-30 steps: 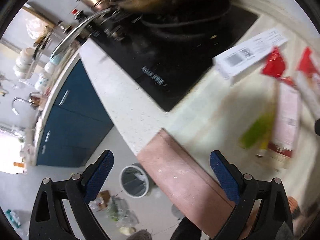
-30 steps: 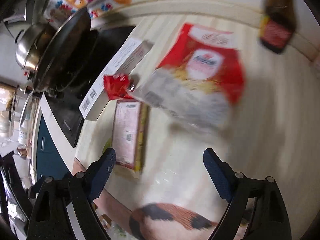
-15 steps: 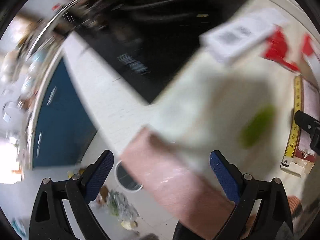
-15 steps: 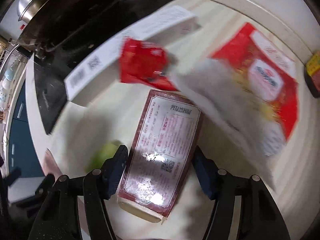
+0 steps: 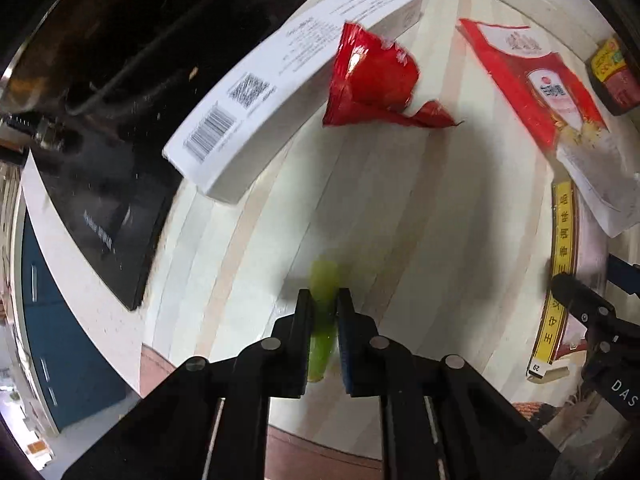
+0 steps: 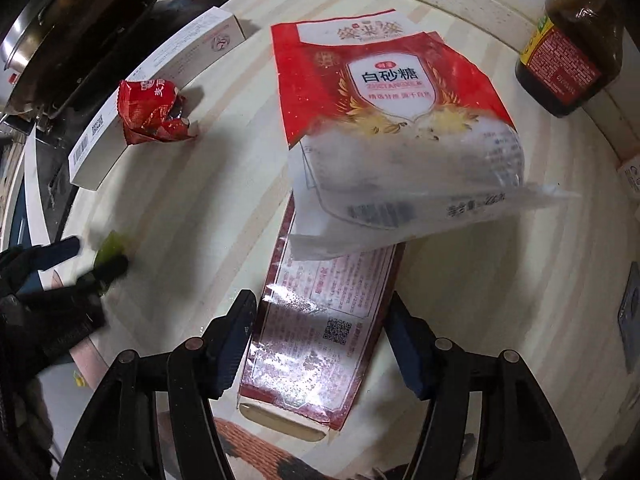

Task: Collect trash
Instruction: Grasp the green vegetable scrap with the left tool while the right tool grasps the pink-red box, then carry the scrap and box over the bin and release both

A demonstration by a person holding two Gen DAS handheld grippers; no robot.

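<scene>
My left gripper [image 5: 323, 302] is shut on a green stalk-like scrap [image 5: 322, 280] lying on the pale wooden counter [image 5: 420, 220]; it also shows at the left of the right wrist view [image 6: 108, 258]. My right gripper [image 6: 320, 312] straddles a flat dark-red box [image 6: 320, 340], its jaws at the box's two long sides; whether they press it I cannot tell. A red-and-clear sugar bag [image 6: 392, 132] lies over the box's far end. A crumpled red wrapper [image 5: 372, 80] [image 6: 154, 112] lies by a long white box [image 5: 280, 80] [image 6: 152, 88].
A black cooktop [image 5: 120, 120] with pans [image 6: 68, 32] lies at the left. A dark sauce bottle [image 6: 576, 52] stands at the back right by the wall. The counter's front edge [image 5: 160, 364] drops to blue cabinets [image 5: 60, 340].
My left gripper moved in over the counter and shut on the green scrap. My right gripper came down over the dark-red box and narrowed around it.
</scene>
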